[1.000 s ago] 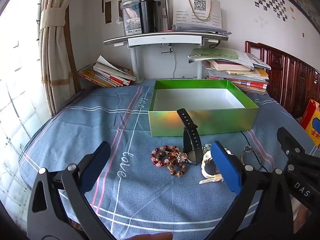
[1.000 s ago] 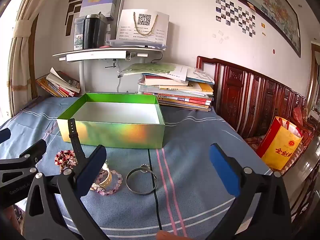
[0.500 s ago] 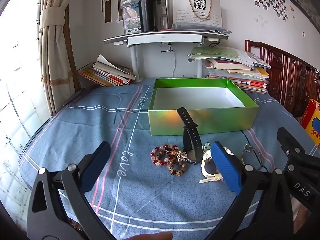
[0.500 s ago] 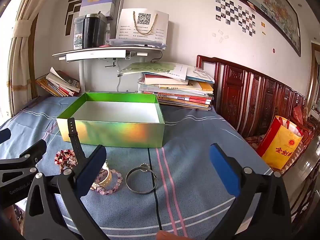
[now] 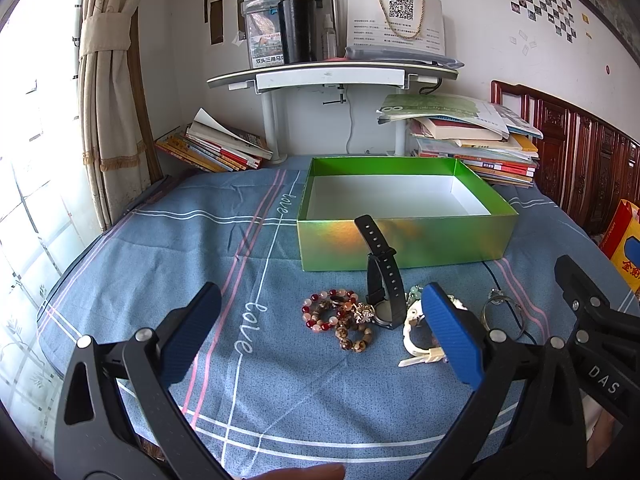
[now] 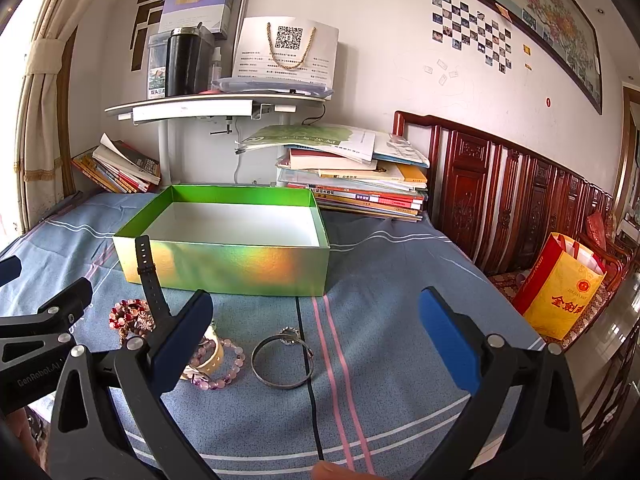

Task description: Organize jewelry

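Both wide open and empty: left gripper (image 5: 320, 336) over the bead bracelets (image 5: 338, 318), right gripper (image 6: 316, 336) above the silver bangle (image 6: 282, 358). "DAS" and "GenRobot.AI" readable on the frames. Just beyond, black watch (image 5: 380, 276) leaning against the empty green box (image 5: 404, 240), "love" stitched on the blue bedsheet (image 5: 248, 328).

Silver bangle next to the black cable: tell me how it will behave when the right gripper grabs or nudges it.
The silver bangle looks like a thin rigid metal hoop, so it should keep its shape. Lying flat on the blue bedsheet, it probably slides rather than rolls. Its smooth, narrow rim may slip from the open right gripper.
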The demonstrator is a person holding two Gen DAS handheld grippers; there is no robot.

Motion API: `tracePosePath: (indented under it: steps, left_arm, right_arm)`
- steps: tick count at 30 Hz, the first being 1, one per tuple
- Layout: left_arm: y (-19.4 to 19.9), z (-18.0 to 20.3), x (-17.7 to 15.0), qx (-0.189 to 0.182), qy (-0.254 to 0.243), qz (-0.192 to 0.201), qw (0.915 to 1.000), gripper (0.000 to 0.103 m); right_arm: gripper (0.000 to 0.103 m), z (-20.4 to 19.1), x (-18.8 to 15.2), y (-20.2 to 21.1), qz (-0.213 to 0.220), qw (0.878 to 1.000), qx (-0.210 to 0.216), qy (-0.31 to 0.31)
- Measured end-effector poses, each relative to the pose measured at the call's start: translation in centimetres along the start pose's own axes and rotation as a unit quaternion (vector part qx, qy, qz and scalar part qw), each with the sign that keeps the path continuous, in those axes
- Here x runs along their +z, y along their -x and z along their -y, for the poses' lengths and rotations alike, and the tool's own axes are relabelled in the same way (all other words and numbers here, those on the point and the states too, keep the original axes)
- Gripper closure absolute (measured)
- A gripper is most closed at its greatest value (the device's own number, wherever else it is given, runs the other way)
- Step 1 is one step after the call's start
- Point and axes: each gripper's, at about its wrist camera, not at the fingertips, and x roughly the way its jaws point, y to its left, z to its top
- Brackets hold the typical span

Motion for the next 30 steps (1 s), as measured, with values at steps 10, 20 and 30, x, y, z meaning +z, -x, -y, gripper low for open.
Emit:
tracePosePath:
  steps: [10,20,30]
  left_arm:
    - [-0.33,-0.35,-0.47,0.000,-0.001,-0.002,1.0000,0.004]
    - [-0.28,-0.08,-0.46,0.000,0.000,-0.003,1.0000,0.004]
    - [-0.21,0.10,-0.32,0.000,0.000,-0.004,1.0000,0.004]
  right_arm:
    - [0.003,-0.01,-0.01,-0.05,0.000,1.000,-0.001,0.000]
    - [0.003,0.09,0.03,-0.21,-0.001,1.000,0.001,-0.002]
    - [0.003,0.25,0.06,-0.25,-0.003,1.000,0.001,-0.003]
